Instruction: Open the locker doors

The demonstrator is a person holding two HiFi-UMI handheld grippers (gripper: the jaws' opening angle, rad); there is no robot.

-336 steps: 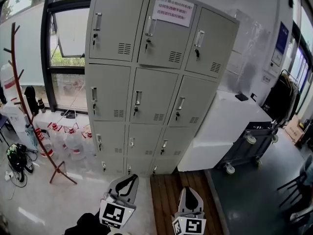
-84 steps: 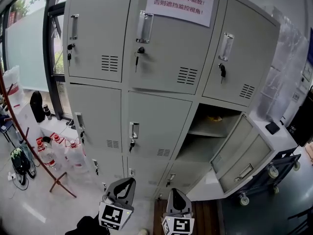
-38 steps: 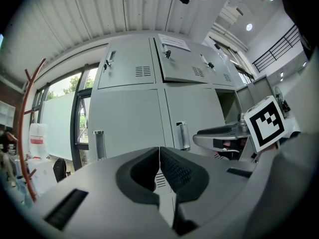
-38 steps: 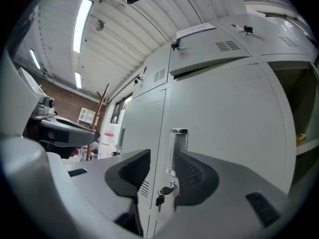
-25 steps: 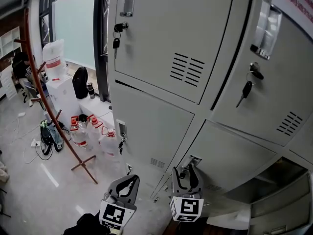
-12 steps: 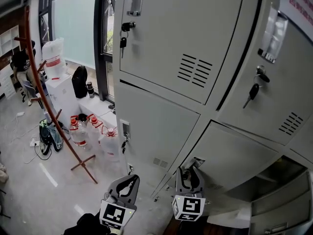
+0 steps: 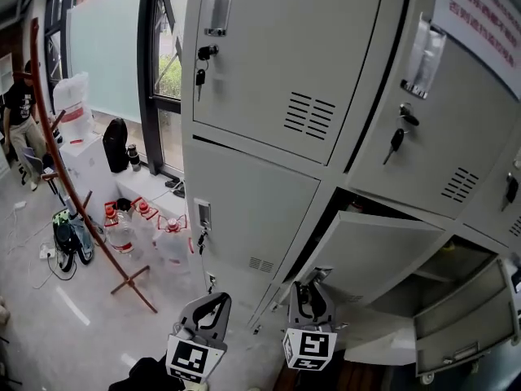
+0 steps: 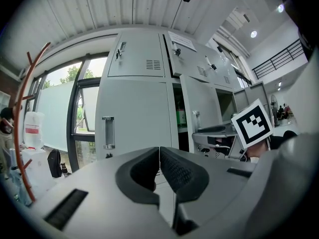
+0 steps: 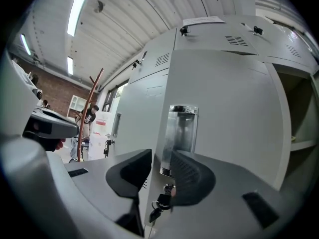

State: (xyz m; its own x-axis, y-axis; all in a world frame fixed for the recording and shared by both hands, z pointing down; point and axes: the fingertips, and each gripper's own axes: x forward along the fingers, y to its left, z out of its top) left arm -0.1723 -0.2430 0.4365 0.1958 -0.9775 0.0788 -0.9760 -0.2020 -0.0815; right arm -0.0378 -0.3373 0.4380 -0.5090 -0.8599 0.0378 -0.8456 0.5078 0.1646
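The grey lockers fill the head view. The centre door of the middle row stands ajar, with a dark gap above it. My right gripper is at that door's handle. In the right gripper view the lower end of the handle sits between the jaws of the right gripper, which are closing; a thin gap still shows beside the left jaw. Keys hang below the handle. My left gripper hangs low to the left, away from the lockers; this left gripper is shut and empty.
The locker door at the lower right hangs wide open. The middle-left door and the top doors are closed. A red coat stand, water bottles and a bag stand on the floor at the left.
The centre door of the middle row has swung outward from nearly closed. My right gripper's jaws have narrowed around its handle. The left gripper has stayed put.
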